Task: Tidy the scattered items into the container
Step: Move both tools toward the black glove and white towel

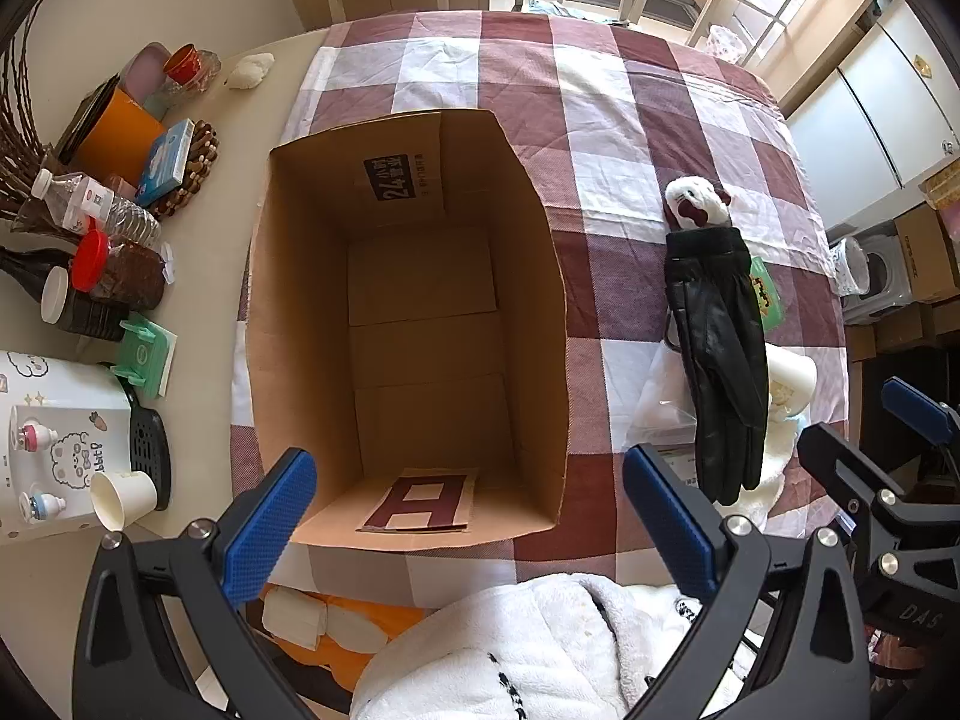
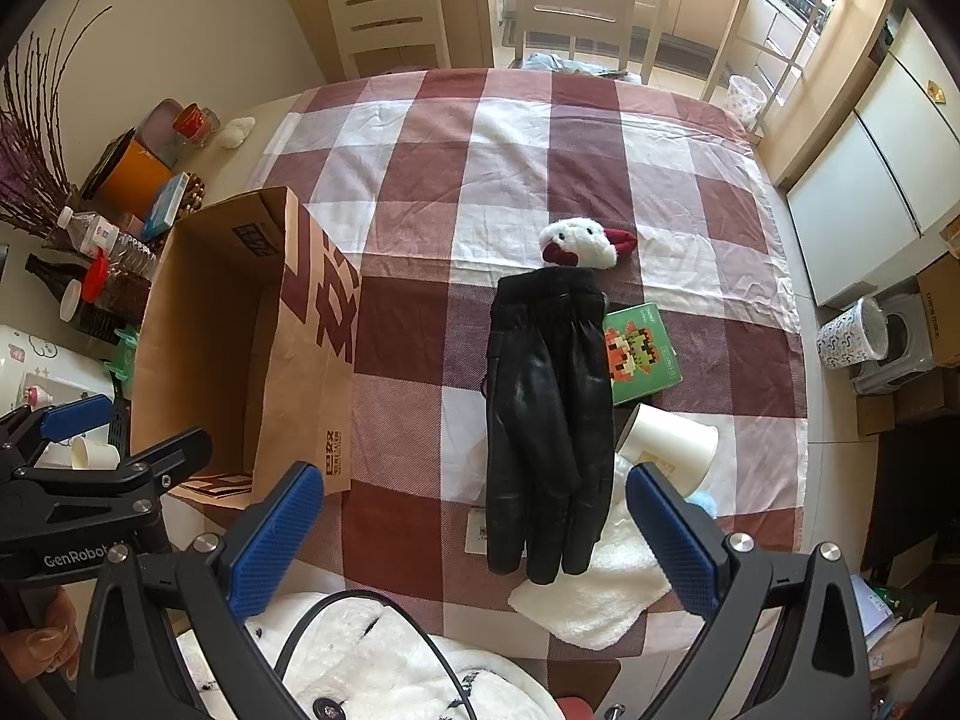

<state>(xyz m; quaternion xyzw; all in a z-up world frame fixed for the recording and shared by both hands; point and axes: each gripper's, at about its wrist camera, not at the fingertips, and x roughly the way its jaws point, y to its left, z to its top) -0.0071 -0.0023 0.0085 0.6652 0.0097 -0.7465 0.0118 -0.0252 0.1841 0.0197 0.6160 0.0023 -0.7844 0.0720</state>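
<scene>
An open cardboard box [image 1: 540,228] [image 2: 306,324] stands on the checked tablecloth, with only a printed card on its floor. To its right lies a pair of black leather gloves [image 2: 546,432] [image 1: 720,354]. A white and red plush toy [image 2: 585,245] [image 1: 696,201] lies beyond them, and a green card pack [image 2: 645,354] and a tipped paper cup [image 2: 672,441] lie on their right. A white fluffy cloth [image 2: 600,594] lies under the glove fingertips. My left gripper [image 1: 468,516] hangs open above the box's near end. My right gripper [image 2: 474,528] stands open above the gloves' fingertips.
Bottles, jars, a tissue box [image 1: 168,159] and paper cups [image 1: 123,495] crowd the bare table left of the box. A person's white fleece garment [image 1: 540,648] fills the near edge. Chairs [image 2: 576,6] stand beyond the table's far side.
</scene>
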